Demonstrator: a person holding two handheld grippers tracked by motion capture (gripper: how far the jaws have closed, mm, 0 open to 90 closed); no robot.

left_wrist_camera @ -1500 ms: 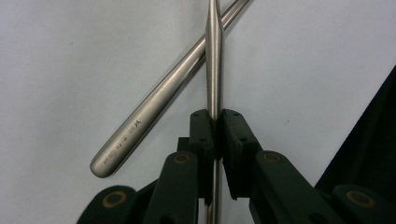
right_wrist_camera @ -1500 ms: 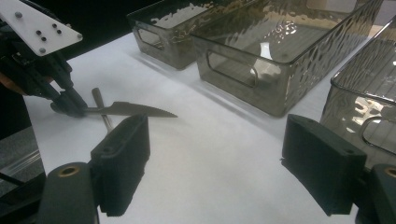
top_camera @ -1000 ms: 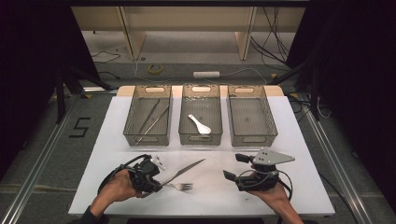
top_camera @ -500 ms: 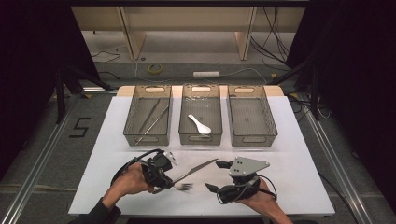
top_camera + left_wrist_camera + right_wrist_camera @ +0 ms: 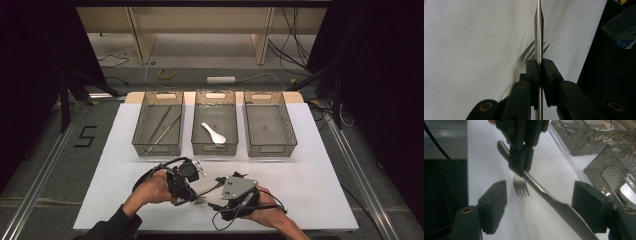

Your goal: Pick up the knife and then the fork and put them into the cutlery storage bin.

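White table (image 5: 320, 175), "5" (image 5: 86, 136) floor marking, 3 trays (image 5: 215, 122)

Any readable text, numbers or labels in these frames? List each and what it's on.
"5": black numeral on the grey floor left of the white table, high view.
Blue label on the dark object at the right edge, left gripper view: too blurred to read.
Nothing else legible.

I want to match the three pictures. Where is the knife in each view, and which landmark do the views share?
High view: the knife lies low, at centre, between the two grippers.
Left gripper view: its handle runs straight up from the shut jaws.
Right gripper view: it slants from the left gripper towards the lower right.
Shared landmark: the fork on the white table.
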